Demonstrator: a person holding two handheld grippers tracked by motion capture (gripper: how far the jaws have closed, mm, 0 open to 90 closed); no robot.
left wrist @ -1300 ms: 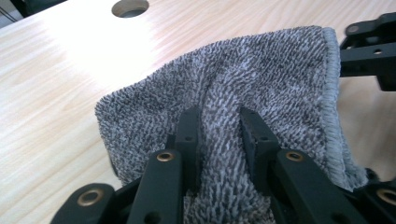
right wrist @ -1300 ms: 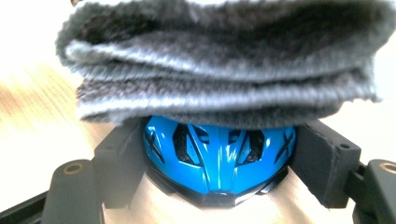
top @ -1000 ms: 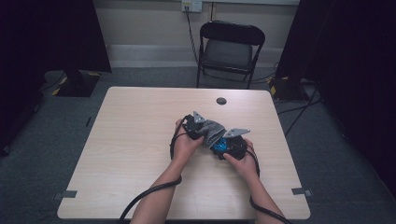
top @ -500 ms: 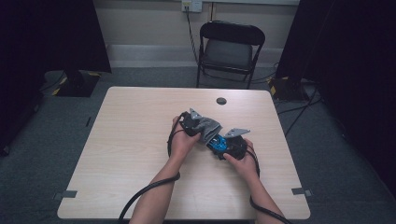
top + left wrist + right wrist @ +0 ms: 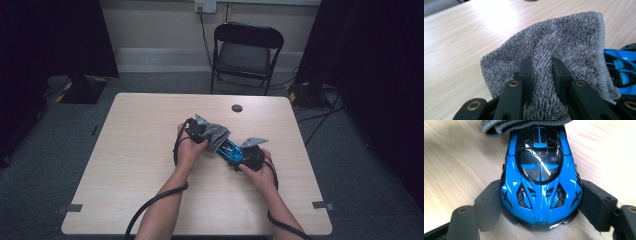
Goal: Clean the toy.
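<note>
We saw the grey cloth [image 5: 524, 126] cover the far end of the blue toy car [image 5: 540, 182], and the frame's top edge cut the cloth off. In the left gripper view, the car [image 5: 621, 70] ran off the right edge. The table's small dark disc [image 5: 237, 108] was too small to identify.

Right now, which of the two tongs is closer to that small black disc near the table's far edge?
The left. The left tongs, pinching the grey cloth, sit just short of the black disc. The right tongs, clamped on the blue toy car, lie farther back toward the person.
</note>
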